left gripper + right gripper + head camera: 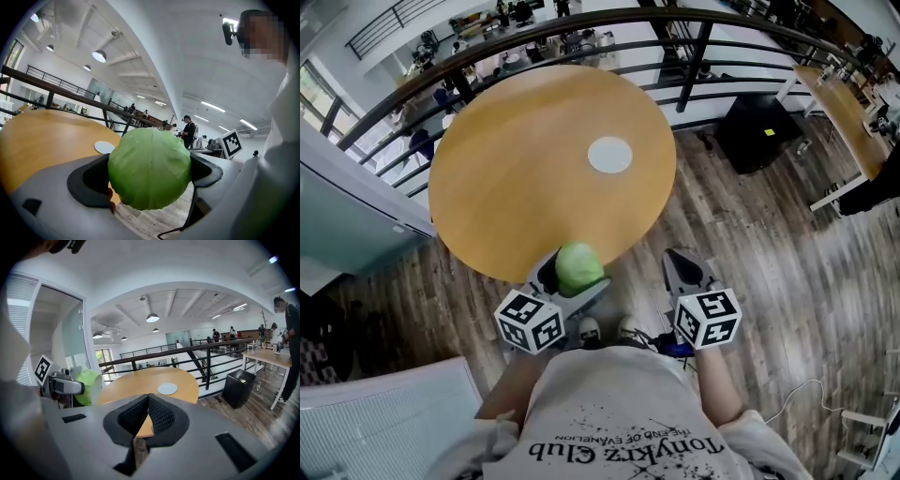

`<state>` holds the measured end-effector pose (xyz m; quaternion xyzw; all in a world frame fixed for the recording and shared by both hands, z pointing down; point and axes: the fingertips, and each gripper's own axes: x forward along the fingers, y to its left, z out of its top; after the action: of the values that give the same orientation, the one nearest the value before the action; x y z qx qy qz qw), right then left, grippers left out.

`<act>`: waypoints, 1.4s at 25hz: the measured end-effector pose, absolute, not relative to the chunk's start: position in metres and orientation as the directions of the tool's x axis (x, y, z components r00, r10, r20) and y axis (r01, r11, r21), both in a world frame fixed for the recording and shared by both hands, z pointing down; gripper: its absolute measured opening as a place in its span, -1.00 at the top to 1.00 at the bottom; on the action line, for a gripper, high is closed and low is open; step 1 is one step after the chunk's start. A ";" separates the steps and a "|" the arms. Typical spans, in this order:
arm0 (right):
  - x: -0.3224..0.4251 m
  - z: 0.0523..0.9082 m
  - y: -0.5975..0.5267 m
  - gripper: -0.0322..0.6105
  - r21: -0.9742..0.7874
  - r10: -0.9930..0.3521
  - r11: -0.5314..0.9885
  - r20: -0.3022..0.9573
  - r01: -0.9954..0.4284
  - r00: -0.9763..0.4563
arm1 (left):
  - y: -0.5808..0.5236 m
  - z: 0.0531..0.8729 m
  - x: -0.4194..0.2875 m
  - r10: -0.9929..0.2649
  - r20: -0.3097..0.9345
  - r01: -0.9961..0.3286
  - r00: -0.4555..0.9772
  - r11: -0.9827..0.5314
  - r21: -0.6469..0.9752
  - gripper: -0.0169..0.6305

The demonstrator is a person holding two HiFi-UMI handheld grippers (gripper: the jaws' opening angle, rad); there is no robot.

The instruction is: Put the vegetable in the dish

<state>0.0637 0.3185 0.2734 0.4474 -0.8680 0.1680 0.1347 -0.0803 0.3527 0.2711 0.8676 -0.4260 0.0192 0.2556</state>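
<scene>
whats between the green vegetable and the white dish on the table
Nothing but bare wooden tabletop lies between the green vegetable and the dish; the head view shows this.

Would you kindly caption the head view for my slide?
Left tongs grip a cabbage by the table; the dish sits empty.

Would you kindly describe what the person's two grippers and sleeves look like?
Both the left gripper and the right gripper have light grey moulded bodies with black pads, ribbed on the right one. Each carries a white cube printed with black square markers. The person wears a pale short-sleeved T-shirt with black print.
</scene>
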 end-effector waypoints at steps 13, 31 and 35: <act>0.025 0.273 0.323 0.82 -0.159 -0.758 0.507 0.386 -0.847 -0.526 | 0.348 0.275 -0.133 -0.722 0.252 -0.750 0.645 -0.534 0.390 -0.58; 0.013 0.271 0.316 0.82 -0.156 -0.791 0.455 0.382 -0.877 -0.478 | 0.325 0.278 -0.149 -0.705 0.213 -0.714 0.677 -0.559 0.422 -0.58; 0.019 0.277 0.293 0.82 -0.174 -0.786 0.456 0.381 -0.873 -0.487 | 0.303 0.283 -0.146 -0.713 0.218 -0.721 0.666 -0.541 0.432 -0.58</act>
<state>0.0190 0.2932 0.2771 0.4912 -0.8442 0.1752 0.1236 -0.1461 0.3033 0.2830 0.8778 -0.4085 0.0077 0.2499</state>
